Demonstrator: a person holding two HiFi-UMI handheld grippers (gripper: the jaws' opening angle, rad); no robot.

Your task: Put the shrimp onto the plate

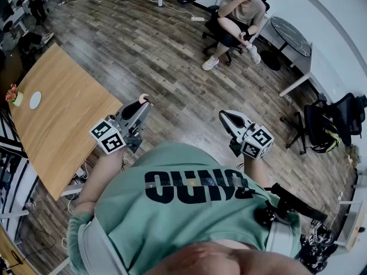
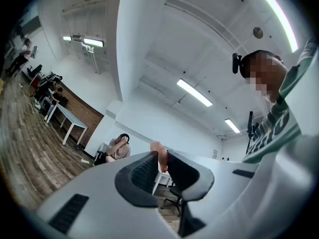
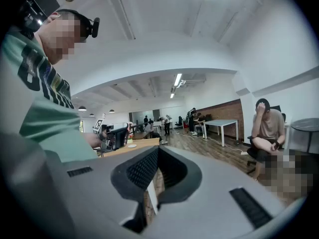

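A pink shrimp (image 1: 144,98) is pinched at the tip of my left gripper (image 1: 146,102), which is held over the wooden floor, to the right of the wooden table (image 1: 63,125). In the left gripper view the shrimp (image 2: 159,155) sticks up between the dark pads (image 2: 144,171), and the gripper is shut on it. The small white plate (image 1: 35,99) lies near the table's far left edge, well away from both grippers, and is also seen far off in the right gripper view (image 3: 131,145). My right gripper (image 1: 224,117) is shut with nothing in it, its tips meeting (image 3: 158,151).
A small pot of flowers (image 1: 12,94) stands beside the plate. A person sits on an office chair (image 1: 236,17) ahead, next to a dark round table (image 1: 291,35). A black chair with a bag (image 1: 324,125) stands at the right. Cables lie under the wooden table.
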